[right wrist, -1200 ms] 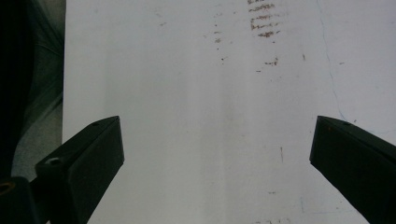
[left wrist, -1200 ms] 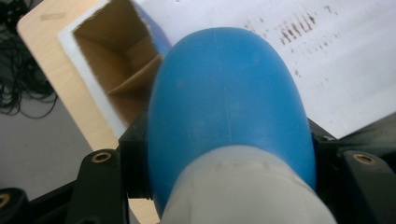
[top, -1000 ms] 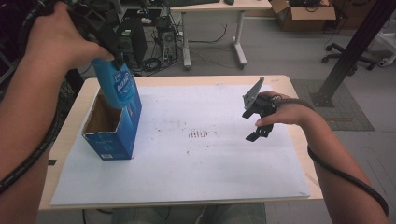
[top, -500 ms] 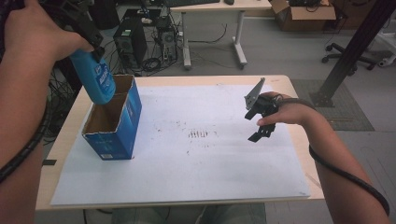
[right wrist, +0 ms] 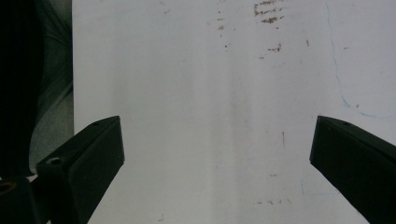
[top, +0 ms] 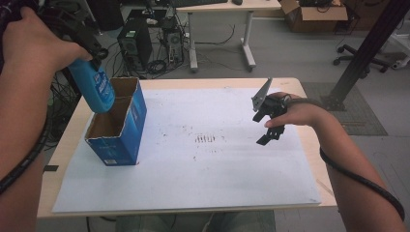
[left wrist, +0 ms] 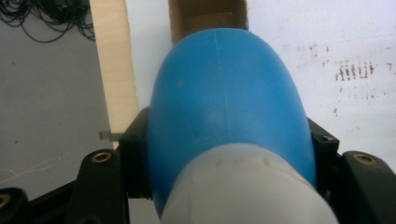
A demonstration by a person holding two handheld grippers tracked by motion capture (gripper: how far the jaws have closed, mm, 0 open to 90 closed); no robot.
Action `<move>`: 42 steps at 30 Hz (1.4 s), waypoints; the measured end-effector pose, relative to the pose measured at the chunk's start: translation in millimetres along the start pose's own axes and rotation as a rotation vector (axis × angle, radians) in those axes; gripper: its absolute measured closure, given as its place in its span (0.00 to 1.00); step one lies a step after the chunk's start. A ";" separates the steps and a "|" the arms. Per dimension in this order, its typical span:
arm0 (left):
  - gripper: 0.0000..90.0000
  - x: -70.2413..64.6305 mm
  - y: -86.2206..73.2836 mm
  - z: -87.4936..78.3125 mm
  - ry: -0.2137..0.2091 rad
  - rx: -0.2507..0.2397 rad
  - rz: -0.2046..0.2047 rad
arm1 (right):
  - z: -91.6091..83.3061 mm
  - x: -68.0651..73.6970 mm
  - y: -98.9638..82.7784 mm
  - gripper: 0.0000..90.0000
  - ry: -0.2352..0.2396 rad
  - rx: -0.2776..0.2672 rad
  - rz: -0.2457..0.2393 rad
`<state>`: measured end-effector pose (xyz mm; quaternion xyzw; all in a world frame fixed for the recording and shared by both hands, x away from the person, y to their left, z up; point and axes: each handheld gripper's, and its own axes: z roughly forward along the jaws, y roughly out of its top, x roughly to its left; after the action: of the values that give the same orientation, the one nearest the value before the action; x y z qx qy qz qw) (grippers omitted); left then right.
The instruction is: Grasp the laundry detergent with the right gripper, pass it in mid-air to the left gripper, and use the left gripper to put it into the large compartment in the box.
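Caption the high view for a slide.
Left gripper holds a blue bottle above the open blue box; right gripper hovers open over the white sheet.

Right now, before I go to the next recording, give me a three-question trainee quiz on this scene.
1. True or false: the left gripper is shut on the blue bottle.
2. Multiple choice: where is the blue bottle relative to the blue cardboard box? A) lying inside it B) held tilted above its open top C) standing on the white sheet beside it
3. Short answer: what is between the jaws of the right gripper?

Key
1. True; the jaws clamp the bottle's sides in the left gripper view.
2. B.
3. Nothing; they stand wide open above the white sheet.
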<state>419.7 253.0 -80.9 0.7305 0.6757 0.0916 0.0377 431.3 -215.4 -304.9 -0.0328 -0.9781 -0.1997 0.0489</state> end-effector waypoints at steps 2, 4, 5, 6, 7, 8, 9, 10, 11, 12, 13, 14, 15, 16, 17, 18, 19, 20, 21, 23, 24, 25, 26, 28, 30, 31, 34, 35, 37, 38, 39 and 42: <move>0.42 1.1 -0.8 3.7 -0.002 0.003 0.000 | -0.6 0.3 0.1 0.03 0.000 0.000 0.001; 0.42 1.8 -1.5 7.9 -0.007 0.007 0.000 | -1.0 0.5 0.0 0.03 0.001 -0.002 0.000; 0.42 1.9 -1.9 10.0 -0.009 0.007 -0.003 | -1.0 0.6 -0.2 0.03 -0.001 -0.002 0.001; 0.42 1.8 -2.1 12.0 -0.010 0.009 -0.001 | -0.9 0.6 -0.5 0.03 0.000 -0.002 0.001; 0.42 1.3 -2.4 14.5 -0.011 0.010 -0.005 | -0.8 0.5 -0.7 0.03 0.000 -0.002 0.000; 0.42 1.0 -2.7 17.1 -0.013 0.014 -0.003 | -0.8 0.5 -0.9 0.03 -0.001 -0.004 0.000; 0.42 0.6 -2.8 19.6 -0.013 0.017 -0.002 | -0.8 0.6 -1.0 0.03 0.000 -0.004 0.001; 0.42 0.3 -3.1 22.7 -0.016 0.019 0.001 | -0.6 0.7 -1.2 0.03 0.000 -0.004 0.000; 0.42 0.1 -3.4 24.6 -0.018 0.020 0.001 | -0.3 0.9 -1.3 0.03 0.001 -0.005 0.001; 0.42 -0.2 -3.7 26.7 -0.021 0.024 -0.002 | -0.1 1.0 -1.4 0.03 0.002 -0.004 0.001; 0.42 -0.7 -4.0 29.2 -0.021 0.024 -0.001 | 0.1 1.1 -1.5 0.03 0.004 -0.003 0.002; 0.42 -1.9 -4.4 32.1 -0.019 0.027 0.003 | 0.2 1.1 -1.6 0.03 0.004 -0.003 0.002; 0.42 -2.8 -4.6 33.9 -0.016 0.029 0.004 | 0.2 1.1 -1.7 0.03 0.005 -0.003 0.003; 0.42 -3.9 -5.0 36.0 -0.013 0.032 0.006 | 0.2 1.1 -1.7 0.03 0.006 -0.002 0.003; 0.42 -5.1 -5.4 38.1 -0.009 0.032 0.010 | 0.2 0.9 -1.6 0.03 0.005 -0.003 0.000; 0.42 -5.8 -5.7 39.8 -0.008 0.034 0.014 | 0.2 0.7 -1.6 0.03 0.004 -0.004 0.000; 0.42 -6.3 -6.0 41.6 -0.007 0.034 0.015 | 0.1 0.6 -1.5 0.03 0.006 -0.003 0.000; 0.42 -6.5 -6.3 43.3 -0.008 0.034 0.015 | 0.1 0.6 -1.5 0.03 0.007 -0.002 -0.001; 0.42 -6.5 -6.7 45.2 -0.009 0.033 0.016 | -0.1 0.5 -1.4 0.03 0.006 -0.002 -0.001; 0.42 -6.5 -7.3 49.3 -0.010 0.034 0.016 | -0.5 0.6 -1.2 0.03 0.005 -0.004 -0.002; 0.42 -6.5 -7.7 51.7 -0.009 0.036 0.015 | -0.8 0.7 -1.0 0.03 0.005 -0.003 -0.003; 0.42 -6.2 -8.1 54.0 -0.008 0.037 0.016 | -1.1 0.7 -0.9 0.03 0.005 -0.004 -0.004; 0.42 -5.9 -8.4 56.3 -0.008 0.038 0.014 | -1.4 0.8 -0.8 0.03 0.005 -0.004 -0.004; 0.42 -5.7 -9.3 61.2 -0.002 0.039 0.015 | -1.7 1.0 -0.6 0.03 0.003 -0.004 -0.001; 0.42 -5.6 -10.4 66.0 0.001 0.040 0.009 | -1.5 1.3 -0.5 0.04 0.005 -0.005 -0.004; 0.42 -5.4 -11.0 68.4 0.002 0.041 0.011 | -1.5 1.5 -0.4 0.03 0.004 -0.004 -0.003; 0.42 -5.4 -12.8 76.0 0.000 0.042 0.011 | -1.2 1.7 -0.5 0.03 0.005 -0.006 -0.003; 0.42 -5.5 -13.4 78.7 -0.001 0.044 0.010 | -1.1 1.7 -0.6 0.03 0.005 -0.007 -0.003; 0.42 -6.0 -14.7 85.3 0.000 0.045 0.012 | -0.9 1.9 -0.6 0.03 0.005 -0.009 -0.004; 0.42 -6.6 -14.9 87.7 0.002 0.047 0.013 | -0.7 1.9 -0.5 0.03 0.004 -0.009 -0.004; 0.42 -7.2 -15.0 91.1 0.003 0.049 0.012 | -0.5 2.1 -0.4 0.03 0.003 -0.009 -0.004; 0.42 -8.8 -16.0 100.3 0.006 0.052 0.016 | 0.4 2.7 0.0 0.03 0.005 -0.011 -0.004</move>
<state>421.9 252.4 -182.8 0.7362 0.6722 0.0764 0.0162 428.6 -215.1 -305.0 -0.0305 -0.9769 -0.2051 0.0508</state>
